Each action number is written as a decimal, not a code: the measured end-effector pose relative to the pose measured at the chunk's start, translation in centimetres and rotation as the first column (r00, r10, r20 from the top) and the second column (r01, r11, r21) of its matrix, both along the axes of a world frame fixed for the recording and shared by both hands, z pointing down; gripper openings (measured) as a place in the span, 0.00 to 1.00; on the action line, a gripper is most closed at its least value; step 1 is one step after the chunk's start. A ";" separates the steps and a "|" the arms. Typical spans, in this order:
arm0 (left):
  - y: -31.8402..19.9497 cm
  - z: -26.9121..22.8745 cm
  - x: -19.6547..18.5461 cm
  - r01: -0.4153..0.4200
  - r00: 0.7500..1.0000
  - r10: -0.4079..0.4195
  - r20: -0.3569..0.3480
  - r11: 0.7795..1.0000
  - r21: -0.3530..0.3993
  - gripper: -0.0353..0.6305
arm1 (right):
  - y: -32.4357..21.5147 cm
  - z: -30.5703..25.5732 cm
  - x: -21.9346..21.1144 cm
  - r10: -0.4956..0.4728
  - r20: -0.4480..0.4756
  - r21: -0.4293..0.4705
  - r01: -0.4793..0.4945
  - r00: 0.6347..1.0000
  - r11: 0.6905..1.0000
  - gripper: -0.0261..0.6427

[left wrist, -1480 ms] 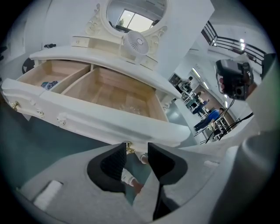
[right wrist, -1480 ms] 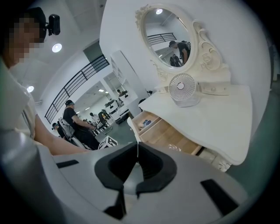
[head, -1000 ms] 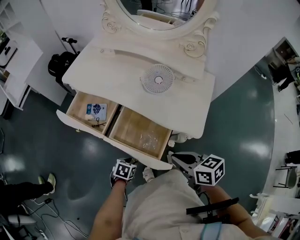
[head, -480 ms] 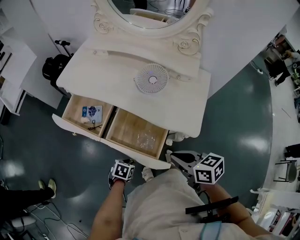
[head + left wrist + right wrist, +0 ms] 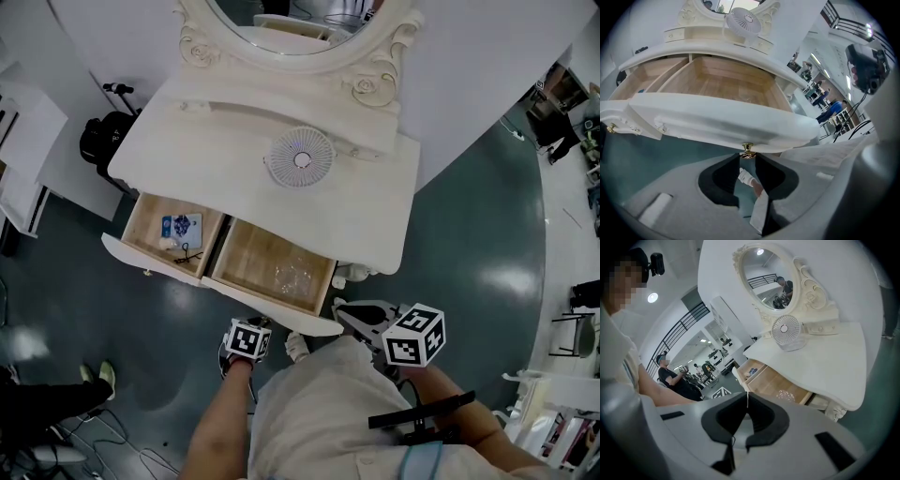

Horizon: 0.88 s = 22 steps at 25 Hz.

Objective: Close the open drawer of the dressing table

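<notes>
Finding: the drawer of the dressing table stands pulled out toward the person, with both wooden compartments exposed. The left gripper sits below the drawer front with the brass knob between its jaw tips. Its jaws have just been closing and appear to bear on the knob. The right gripper is held apart from the drawer, jaws together on nothing. Recommendation: push level and straight along the runners. The knob sits off-centre, so the wide front may skew. Ease off before it seats, sparing the fan a jolt.
</notes>
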<state>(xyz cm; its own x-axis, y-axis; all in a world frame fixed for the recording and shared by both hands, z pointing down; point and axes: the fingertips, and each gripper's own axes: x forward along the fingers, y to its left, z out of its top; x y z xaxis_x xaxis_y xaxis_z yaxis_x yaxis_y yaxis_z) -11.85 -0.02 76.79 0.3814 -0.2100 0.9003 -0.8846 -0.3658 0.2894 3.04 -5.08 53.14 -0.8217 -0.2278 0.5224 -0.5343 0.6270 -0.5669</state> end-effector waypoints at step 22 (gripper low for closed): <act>-4.4 0.2 1.2 -0.023 1.000 0.023 0.011 1.000 0.004 0.22 | -1.6 0.9 0.9 0.022 -0.008 -0.028 -0.022 1.000 0.999 0.06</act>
